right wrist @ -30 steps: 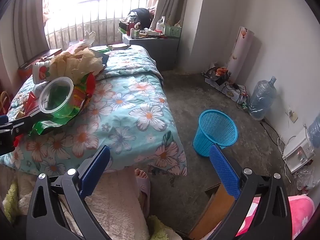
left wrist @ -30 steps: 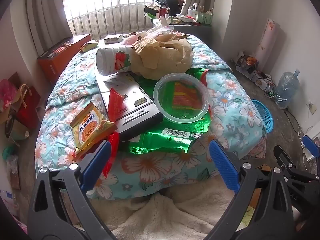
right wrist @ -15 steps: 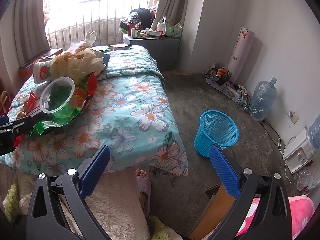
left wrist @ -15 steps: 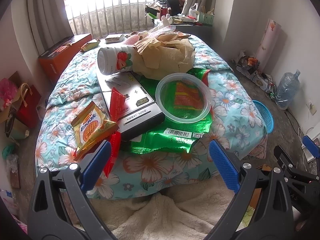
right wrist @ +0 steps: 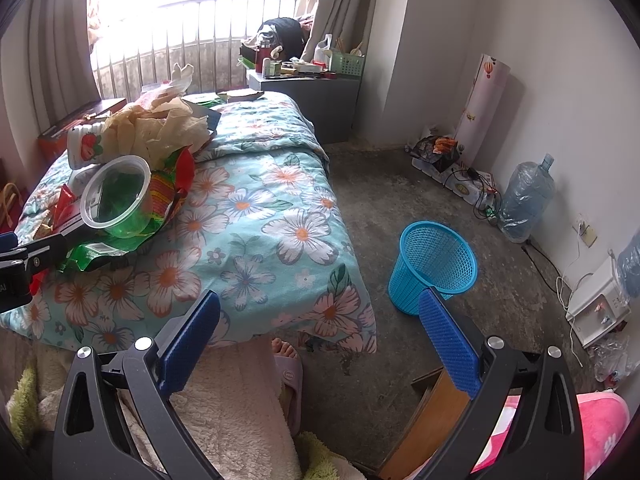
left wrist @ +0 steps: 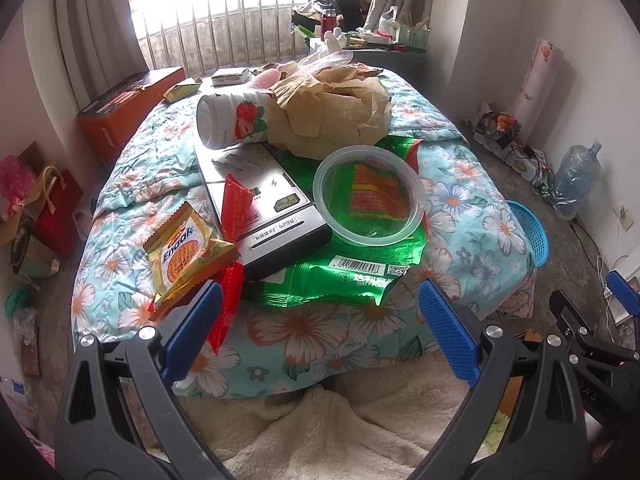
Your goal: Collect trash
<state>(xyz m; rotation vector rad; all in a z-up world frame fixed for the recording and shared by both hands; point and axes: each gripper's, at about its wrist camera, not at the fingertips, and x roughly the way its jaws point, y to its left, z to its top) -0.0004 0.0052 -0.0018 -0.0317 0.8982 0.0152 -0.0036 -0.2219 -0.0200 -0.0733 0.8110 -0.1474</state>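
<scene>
Left gripper (left wrist: 318, 322) and right gripper (right wrist: 320, 332): jaws spread wide, nothing held. Trash is piled at the near edge of the bed (left wrist: 304, 332): yellow biscuit wrapper (left wrist: 182, 248) at the near left, green snack bag (left wrist: 344, 272) under a clear plastic tub (left wrist: 368, 196), crumpled brown paper (left wrist: 332, 112) behind. Blue bin (right wrist: 434, 266) is seen on the floor, right of the bed.

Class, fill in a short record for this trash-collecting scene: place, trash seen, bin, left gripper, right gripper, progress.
place: bed with a floral cover
trash seen: clear tub, green wrapper, biscuit packet, brown paper, strawberry bottle
bin: blue basket on the floor, right of the bed, looks empty
left gripper: open, holds nothing, faces the trash
right gripper: open, holds nothing
progress: nothing picked up yet
</scene>
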